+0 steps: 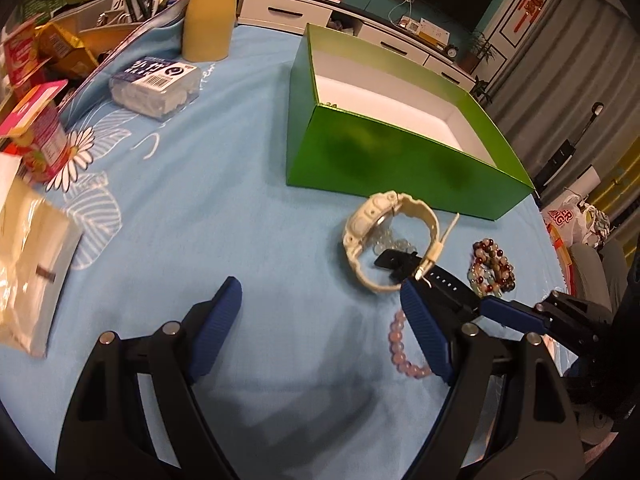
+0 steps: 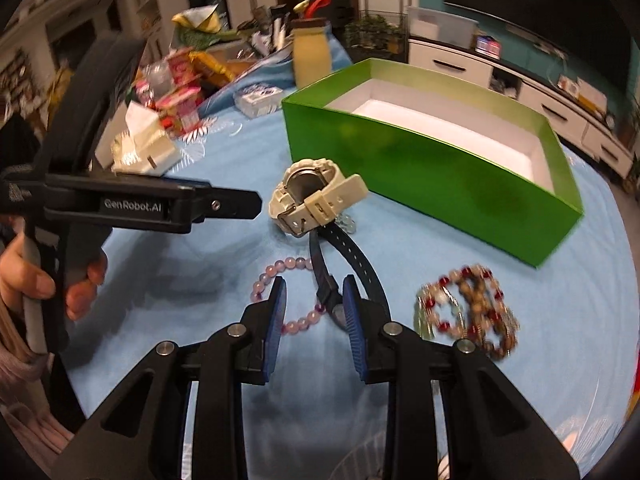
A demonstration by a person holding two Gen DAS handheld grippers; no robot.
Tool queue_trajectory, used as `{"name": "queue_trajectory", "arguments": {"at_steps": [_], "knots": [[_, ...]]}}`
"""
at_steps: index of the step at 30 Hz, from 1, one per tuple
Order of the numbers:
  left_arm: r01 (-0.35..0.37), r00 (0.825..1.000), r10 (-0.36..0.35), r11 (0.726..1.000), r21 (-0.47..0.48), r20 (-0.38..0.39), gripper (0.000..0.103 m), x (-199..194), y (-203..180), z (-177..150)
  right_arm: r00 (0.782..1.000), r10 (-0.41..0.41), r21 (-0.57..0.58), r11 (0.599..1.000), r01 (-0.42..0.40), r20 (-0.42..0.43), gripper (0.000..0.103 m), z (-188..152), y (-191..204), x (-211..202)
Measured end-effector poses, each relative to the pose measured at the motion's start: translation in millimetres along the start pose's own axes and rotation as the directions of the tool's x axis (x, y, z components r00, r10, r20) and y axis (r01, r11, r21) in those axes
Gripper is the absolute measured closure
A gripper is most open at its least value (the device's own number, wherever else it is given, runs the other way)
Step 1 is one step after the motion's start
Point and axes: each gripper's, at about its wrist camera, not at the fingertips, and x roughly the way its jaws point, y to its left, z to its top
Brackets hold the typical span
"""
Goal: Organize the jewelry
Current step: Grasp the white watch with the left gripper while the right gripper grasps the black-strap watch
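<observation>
Hovering over bare cloth, the left gripper [image 1: 320, 320] keeps its jaws wide, released. Rightward, the right gripper [image 2: 316, 316] clenches the black watch [image 2: 340, 256] on the table, presumably to carry it into the green box [image 2: 440, 160].

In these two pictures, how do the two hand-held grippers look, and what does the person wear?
Both grippers are black plastic with silver pivot bolts and two blue ribbed finger pads. The left gripper carries white "GenRobot.AI" lettering on its side in the right wrist view. A hand wraps its grey handle; the sleeve looks pale and ribbed.
</observation>
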Motion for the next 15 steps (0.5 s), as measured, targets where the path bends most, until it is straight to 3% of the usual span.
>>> {"name": "queue_trajectory", "arguments": {"at_steps": [7,12,15], "knots": [[0.017,1.000,-0.017,1.000,0.018,-0.004,0.020,11,0,11,0.998,-0.023,-0.145,0.989,0.013,-0.066,0.075,9,4,17],[0.057,0.998,-0.057,0.998,0.031,-0.007,0.020,18,-4,16,0.996,-0.053,-0.246,0.969,0.033,-0.077,0.094,5,10,20],[0.084,0.996,-0.083,0.995,0.051,-0.006,0.020,22,-8,19,0.996,-0.061,-0.279,0.959,0.039,-0.068,0.097,2,14,16]]}}
